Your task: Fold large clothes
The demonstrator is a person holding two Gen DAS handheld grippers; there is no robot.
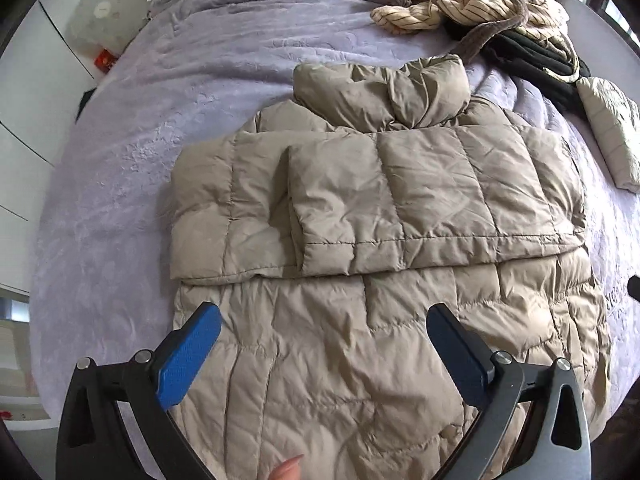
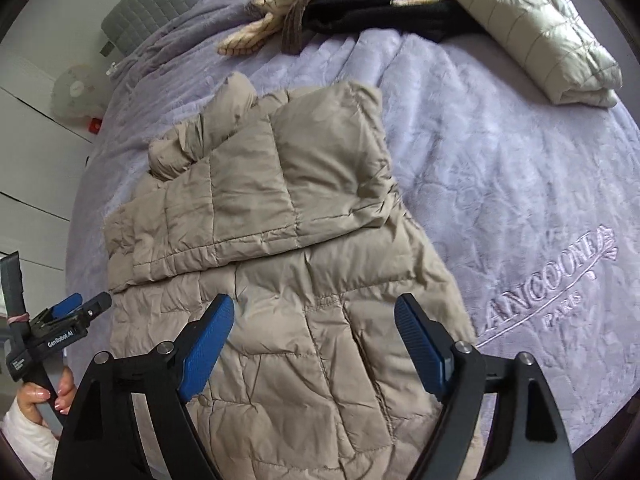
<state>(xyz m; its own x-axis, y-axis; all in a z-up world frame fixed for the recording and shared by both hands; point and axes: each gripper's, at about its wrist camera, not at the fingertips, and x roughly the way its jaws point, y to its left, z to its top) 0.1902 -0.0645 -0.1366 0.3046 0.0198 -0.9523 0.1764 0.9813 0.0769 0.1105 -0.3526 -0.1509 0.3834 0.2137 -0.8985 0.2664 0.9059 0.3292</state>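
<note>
Plainly, both tools hung over the beige down jacket, which lay on the lilac bedspread with both sleeves folded across its chest. The left gripper stood wide open with nothing between its pads, above the hem's left part; the right gripper was likewise spread and empty over the hem's right part. The slick, puffy filling looked likely to spring back, so the crossed sleeves might slide off if the hem were lifted unevenly. No containers showed; beyond the right gripper lay a folded pale jacket.
</note>
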